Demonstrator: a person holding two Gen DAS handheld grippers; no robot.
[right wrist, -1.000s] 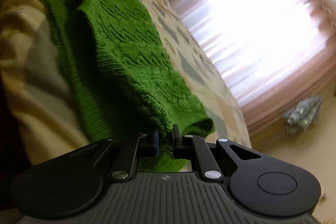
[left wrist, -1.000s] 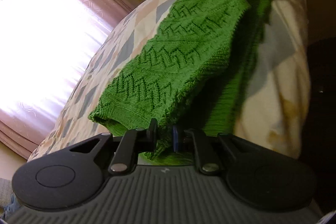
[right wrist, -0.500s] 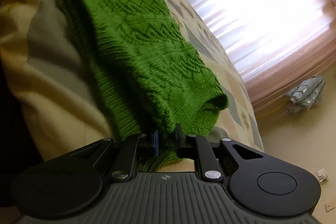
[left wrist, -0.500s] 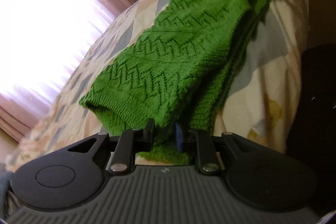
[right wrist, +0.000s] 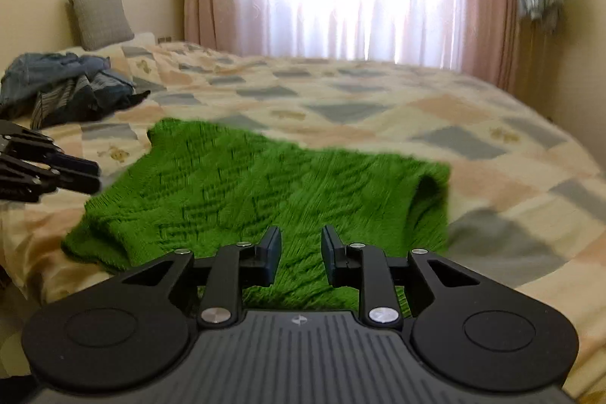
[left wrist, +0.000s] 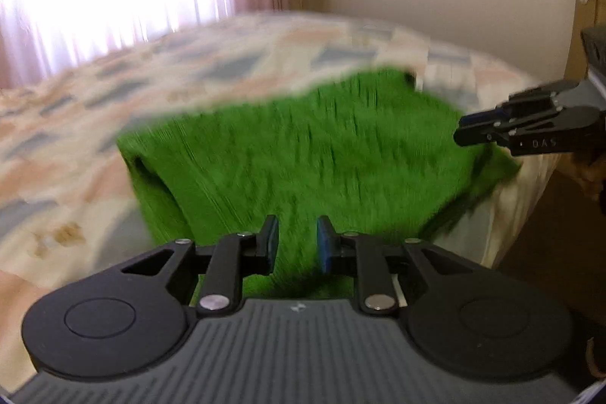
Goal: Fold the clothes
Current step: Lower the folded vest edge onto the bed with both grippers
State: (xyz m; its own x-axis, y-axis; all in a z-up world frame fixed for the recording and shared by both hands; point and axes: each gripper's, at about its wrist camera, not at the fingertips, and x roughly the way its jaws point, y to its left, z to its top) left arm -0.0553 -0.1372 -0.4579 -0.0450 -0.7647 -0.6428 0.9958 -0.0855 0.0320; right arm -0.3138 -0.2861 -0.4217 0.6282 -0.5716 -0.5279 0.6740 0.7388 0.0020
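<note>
From the left wrist, the green knitted sweater (left wrist: pixel 303 158) lies folded on the bed (left wrist: pixel 94 158) near its front edge, reaching toward the front right corner where a strip of it droops over the side. The picture is smeared with motion, so the knit pattern does not read here – only a thick bright-green slab with a rolled fold on its left end. The left gripper (left wrist: pixel 297 245) hangs just above the sweater's near edge, its blue-padded fingers (left wrist: pixel 270 243) slightly apart with a gap between them; the pads do not press on the wool. At the right the right gripper (left wrist: pixel 464 131) pokes in over the sweater's far end, and whether it touches I cannot tell. From the right wrist the view is sharper: the sweater (right wrist: pixel 265 199) shows a zigzag, cabled knit, doubled over with a rounded fold at the right and a rumpled end at the left front edge of the patchwork bed cover (right wrist: pixel 473 131). The right gripper (right wrist: pixel 301 252) sits over the near edge – its jaws opening, wool below them but not pinched. The left gripper (right wrist: pixel 96 177) shows at the left. A heap of blue clothes (right wrist: pixel 64 86) lies at the bed's far left corner, below a grey pillow (right wrist: pixel 100 17).
</note>
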